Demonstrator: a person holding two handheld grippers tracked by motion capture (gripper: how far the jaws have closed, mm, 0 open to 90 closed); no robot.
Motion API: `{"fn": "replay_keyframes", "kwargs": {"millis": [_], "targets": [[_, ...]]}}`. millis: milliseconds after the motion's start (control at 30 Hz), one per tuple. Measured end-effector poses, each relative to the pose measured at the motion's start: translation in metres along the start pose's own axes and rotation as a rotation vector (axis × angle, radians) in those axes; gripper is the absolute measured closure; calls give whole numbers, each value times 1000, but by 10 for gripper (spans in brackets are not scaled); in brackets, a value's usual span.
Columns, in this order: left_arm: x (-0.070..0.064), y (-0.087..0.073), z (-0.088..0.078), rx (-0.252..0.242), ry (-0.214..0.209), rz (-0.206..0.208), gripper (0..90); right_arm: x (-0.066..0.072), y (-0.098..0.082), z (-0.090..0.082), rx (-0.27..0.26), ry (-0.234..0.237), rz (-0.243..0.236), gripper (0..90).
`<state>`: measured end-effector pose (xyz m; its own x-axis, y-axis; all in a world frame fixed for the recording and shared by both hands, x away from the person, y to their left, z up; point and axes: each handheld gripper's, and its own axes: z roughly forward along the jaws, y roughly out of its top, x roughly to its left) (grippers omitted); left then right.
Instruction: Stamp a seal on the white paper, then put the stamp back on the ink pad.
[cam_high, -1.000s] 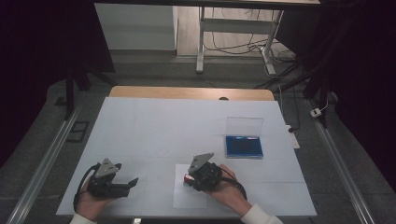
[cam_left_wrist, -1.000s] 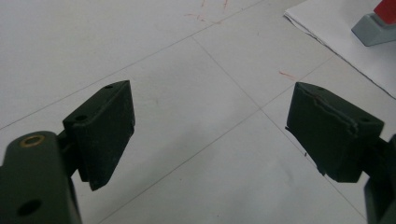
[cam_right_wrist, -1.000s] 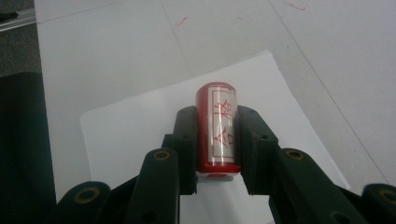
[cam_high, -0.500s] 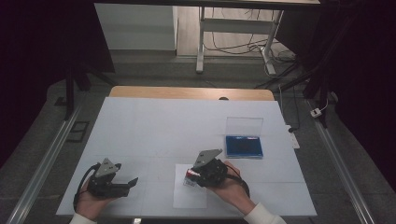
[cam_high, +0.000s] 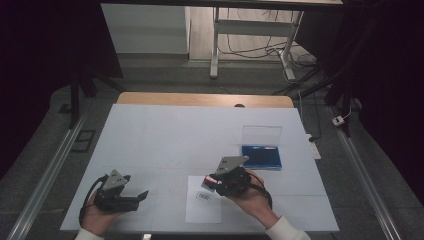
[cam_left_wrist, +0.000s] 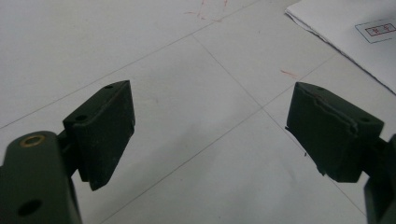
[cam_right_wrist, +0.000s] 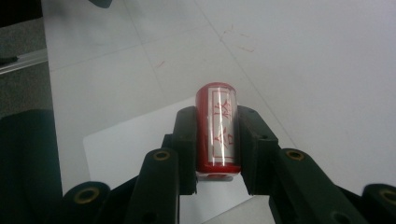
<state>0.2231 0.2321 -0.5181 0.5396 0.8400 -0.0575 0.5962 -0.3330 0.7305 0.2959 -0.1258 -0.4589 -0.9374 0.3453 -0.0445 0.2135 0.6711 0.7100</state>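
At the lower left of the high view the left gripper (cam_high: 141, 196) rests on the white tabletop (cam_high: 165, 135) close to its near edge, jaws spread wide with nothing between them; bare surface runs from it up to the far edge. Right of it, a white paper sheet (cam_high: 202, 210) with a small red-framed stamp mark (cam_high: 203, 196) lies near the bottom edge. Just above that sheet the right gripper (cam_high: 210, 182) is clamped on a red cylindrical stamp (cam_right_wrist: 218, 126), apparently lifted clear of the paper, though the height is hard to judge. Farther right, the open blue ink-pad case (cam_high: 261, 156) sits near the tabletop's right edge, well apart from the stamp.
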Motion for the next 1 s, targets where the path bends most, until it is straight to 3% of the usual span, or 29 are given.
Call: {"fn": "replay_keyframes", "kwargs": {"millis": [467,1000], "targets": [[0,1,-1,-4,-1,4,156,-10,0,-15,-39,-32,22,697],[-1,1,1,-1,-6,10,156,-46,-15,-42,-93,-121,133,697]]}}
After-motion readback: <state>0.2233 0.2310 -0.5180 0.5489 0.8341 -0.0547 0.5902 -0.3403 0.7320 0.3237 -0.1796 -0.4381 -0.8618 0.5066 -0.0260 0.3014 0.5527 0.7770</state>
